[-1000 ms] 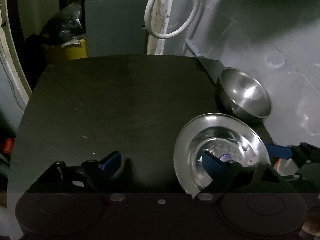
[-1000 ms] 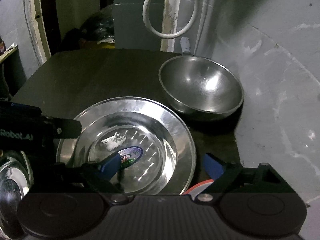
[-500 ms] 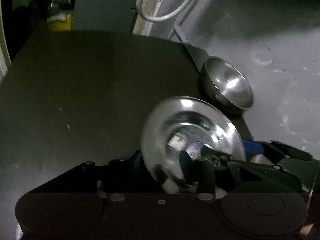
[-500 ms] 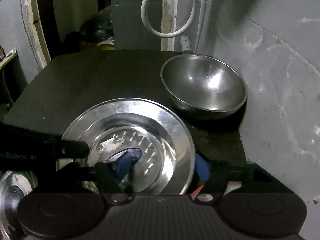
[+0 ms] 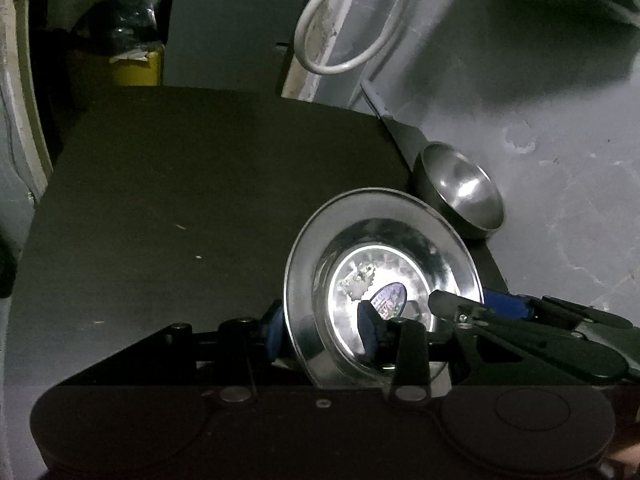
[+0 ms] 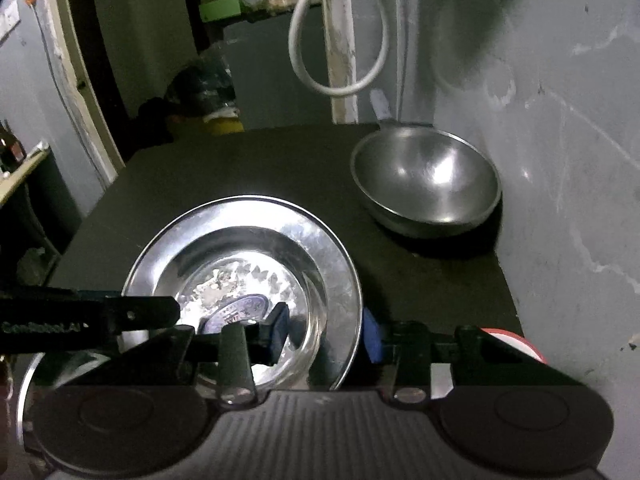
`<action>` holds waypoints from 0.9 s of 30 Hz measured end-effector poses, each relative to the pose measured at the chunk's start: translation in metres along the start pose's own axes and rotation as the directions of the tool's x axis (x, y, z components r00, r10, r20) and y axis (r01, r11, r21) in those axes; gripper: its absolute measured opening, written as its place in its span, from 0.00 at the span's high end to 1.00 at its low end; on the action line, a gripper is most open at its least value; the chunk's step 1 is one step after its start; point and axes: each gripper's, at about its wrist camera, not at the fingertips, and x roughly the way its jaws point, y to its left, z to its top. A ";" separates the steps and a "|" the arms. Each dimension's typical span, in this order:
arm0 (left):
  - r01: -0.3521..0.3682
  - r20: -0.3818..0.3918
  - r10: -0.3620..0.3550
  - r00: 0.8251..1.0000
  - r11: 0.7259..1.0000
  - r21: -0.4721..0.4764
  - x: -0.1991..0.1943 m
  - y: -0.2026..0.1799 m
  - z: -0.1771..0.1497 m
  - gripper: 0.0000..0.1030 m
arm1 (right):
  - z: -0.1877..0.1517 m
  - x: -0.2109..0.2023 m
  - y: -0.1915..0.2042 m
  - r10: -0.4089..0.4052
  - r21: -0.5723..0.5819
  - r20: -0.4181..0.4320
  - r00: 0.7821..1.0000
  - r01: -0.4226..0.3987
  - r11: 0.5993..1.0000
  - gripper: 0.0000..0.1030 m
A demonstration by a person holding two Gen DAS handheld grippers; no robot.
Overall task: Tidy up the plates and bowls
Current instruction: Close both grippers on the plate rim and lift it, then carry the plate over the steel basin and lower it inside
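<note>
Within the last second both claws had been closing, and each now gripped the steel plate point(image 6: 256, 264) by its rim: the left claw point(image 5: 320, 330) on the plate's left edge, the right claw point(image 6: 326, 332) on its right edge, 1 blue pad inside the dish and 1 outside. A second ago the jaws stood wide around it. The plate now sat tilted above the dark desk point(image 5: 180, 208), apparently lifted. The steel bowl point(image 6: 426, 184) rested in the far right corner, probably the stacking spot.
</note>
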 end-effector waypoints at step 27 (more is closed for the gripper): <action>-0.072 0.022 0.072 0.997 0.997 -0.005 -0.089 0.055 -0.052 0.60 | -0.050 -0.068 0.099 0.067 -0.086 -0.014 0.998 -0.068 0.994 0.62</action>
